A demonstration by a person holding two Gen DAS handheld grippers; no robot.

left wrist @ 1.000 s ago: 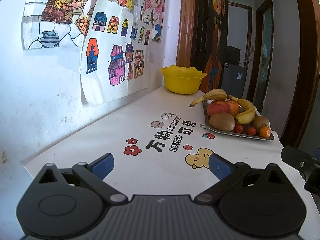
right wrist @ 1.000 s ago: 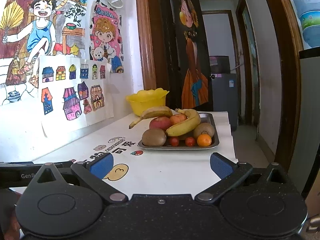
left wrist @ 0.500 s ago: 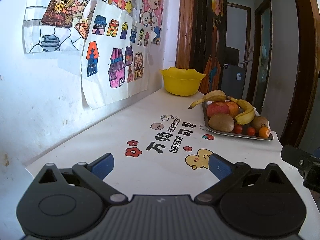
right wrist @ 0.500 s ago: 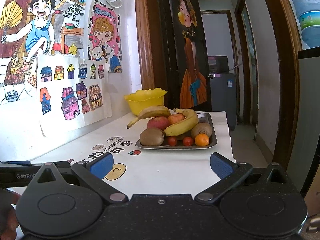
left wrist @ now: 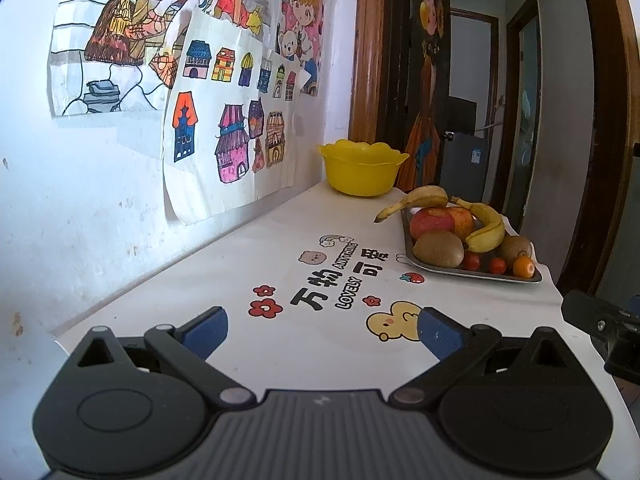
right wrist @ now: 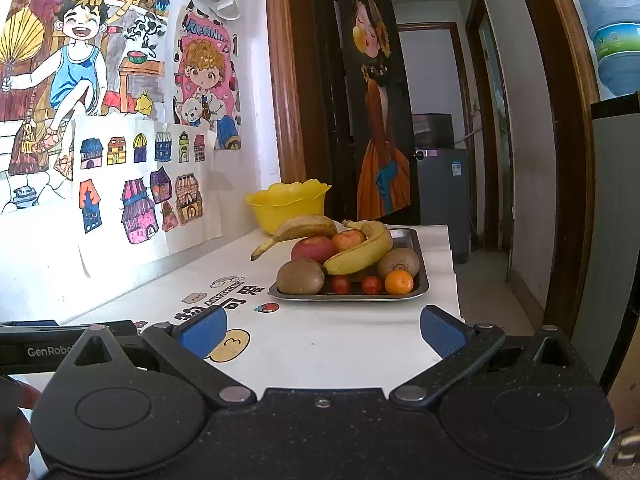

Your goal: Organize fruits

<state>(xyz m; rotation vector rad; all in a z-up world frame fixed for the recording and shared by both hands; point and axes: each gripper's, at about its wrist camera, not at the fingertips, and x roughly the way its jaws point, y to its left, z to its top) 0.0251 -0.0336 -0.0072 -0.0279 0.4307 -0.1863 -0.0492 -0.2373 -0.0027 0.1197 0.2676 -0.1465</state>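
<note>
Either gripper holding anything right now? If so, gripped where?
Nothing held. Left gripper and right gripper are both open with empty fingers, short of the fruit tray.

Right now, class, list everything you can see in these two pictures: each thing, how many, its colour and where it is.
Tray: one, metal, on the table's far right part.
Bananas: two, yellow, on top of the fruit pile.
Apples: two, red, mid-tray.
Kiwis: two, brown, tray front left and right.
Cherry tomatoes: two, red, tray front.
Small orange: one, tray front right.
Bowl: one, yellow, behind the tray by the wall.
Table: one, white printed cover.
Drawings: several, coloured, on the wall.
Left hand-held gripper: open, empty.
Right hand-held gripper: open, empty.
</note>
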